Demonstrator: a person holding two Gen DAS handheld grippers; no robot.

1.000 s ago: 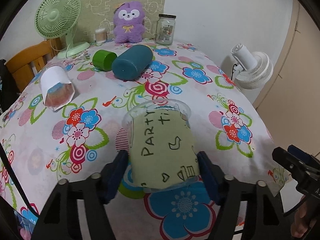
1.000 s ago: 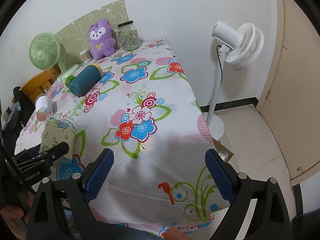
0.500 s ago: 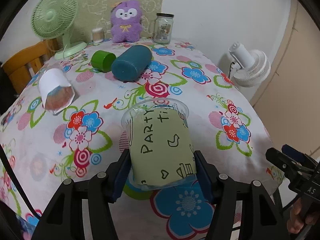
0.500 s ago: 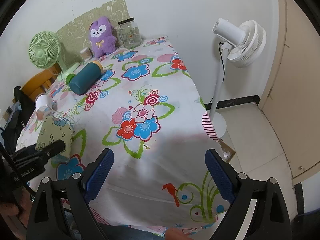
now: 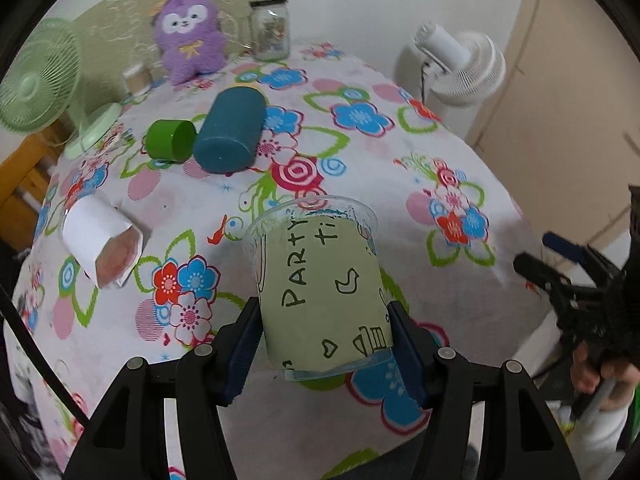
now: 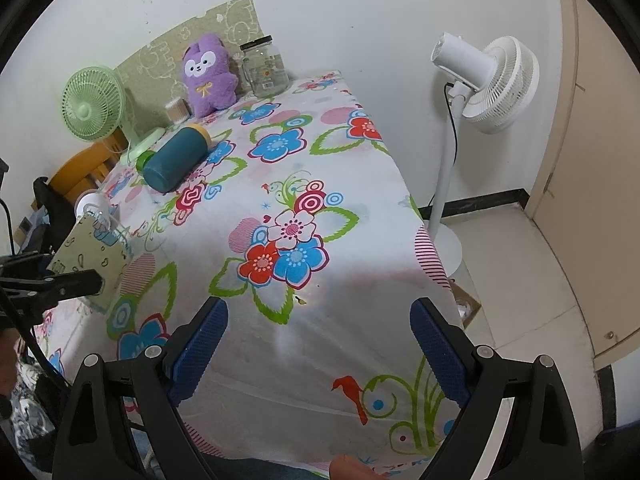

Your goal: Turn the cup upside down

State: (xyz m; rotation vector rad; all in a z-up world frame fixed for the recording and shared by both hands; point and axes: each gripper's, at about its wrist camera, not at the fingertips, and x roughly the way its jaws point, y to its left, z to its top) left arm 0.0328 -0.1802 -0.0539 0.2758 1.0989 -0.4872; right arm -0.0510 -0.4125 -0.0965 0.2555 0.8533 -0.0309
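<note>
A clear plastic cup [image 5: 320,280] with a pale green "PARTY" paper sleeve is held above the flowered tablecloth [image 5: 360,152], tilted with its rim pointing away from me. My left gripper [image 5: 324,344] is shut on the cup near its base. The cup also shows at the left of the right wrist view [image 6: 90,252], gripped by the left gripper [image 6: 60,282]. My right gripper [image 6: 318,356] is open and empty over the table's near right corner. It shows at the right edge of the left wrist view [image 5: 560,276].
A teal bottle [image 5: 230,136] and a green cup [image 5: 170,140] lie on their sides mid-table. A white paper-wrapped cup [image 5: 100,240] lies at the left. A purple plush [image 5: 188,32], a glass jar [image 5: 270,30] and a green fan [image 5: 36,76] stand at the back. A white floor fan [image 6: 484,80] stands right of the table.
My left gripper has closed on the cup and lifted it a little off the cloth. The right gripper has stayed open and moved slightly.
</note>
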